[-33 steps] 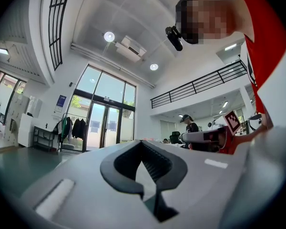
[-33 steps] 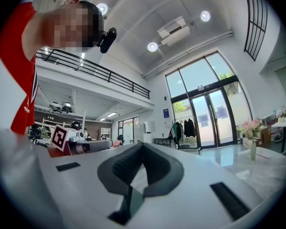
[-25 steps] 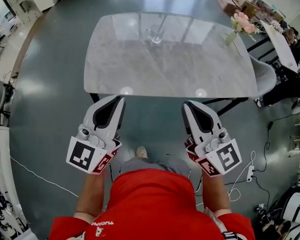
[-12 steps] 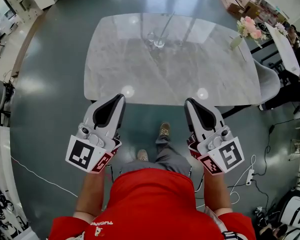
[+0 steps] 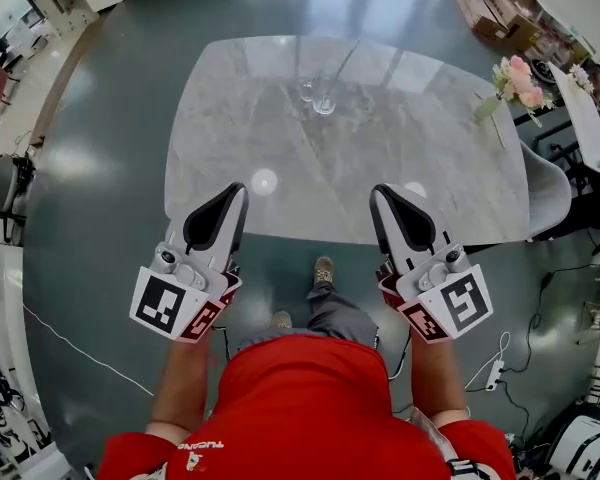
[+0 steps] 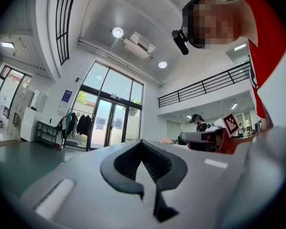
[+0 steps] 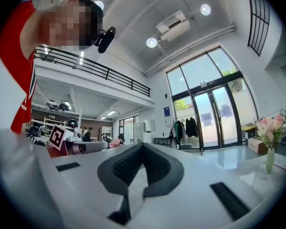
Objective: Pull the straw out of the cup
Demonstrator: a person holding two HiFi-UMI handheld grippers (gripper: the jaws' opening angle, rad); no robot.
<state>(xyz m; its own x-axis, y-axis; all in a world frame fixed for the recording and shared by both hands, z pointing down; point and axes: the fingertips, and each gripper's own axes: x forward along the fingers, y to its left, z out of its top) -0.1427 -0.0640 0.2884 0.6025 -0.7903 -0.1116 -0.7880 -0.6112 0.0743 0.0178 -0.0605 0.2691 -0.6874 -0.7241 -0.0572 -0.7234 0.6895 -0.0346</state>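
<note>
left gripper (image 5: 235,194) 1, clenched, empty | right gripper (image 5: 381,196) 1, clenched, empty | table (image 5: 380,163) 1 | cup (image 5: 325,101) 1, straw (image 5: 342,68) 1 inside | flower vase (image 5: 489,108) 1

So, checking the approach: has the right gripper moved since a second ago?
Yes. The right gripper has moved forward: its tip was short of the table edge before and now overlaps it in the head view.

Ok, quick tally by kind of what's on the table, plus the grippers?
Glass cup: 1 (the smaller glassy shape beside it is too small to tell)
Straw: 1
Vase of flowers: 1
Grippers: 2, left gripper and right gripper, both shut, empty
Total: 5
</note>
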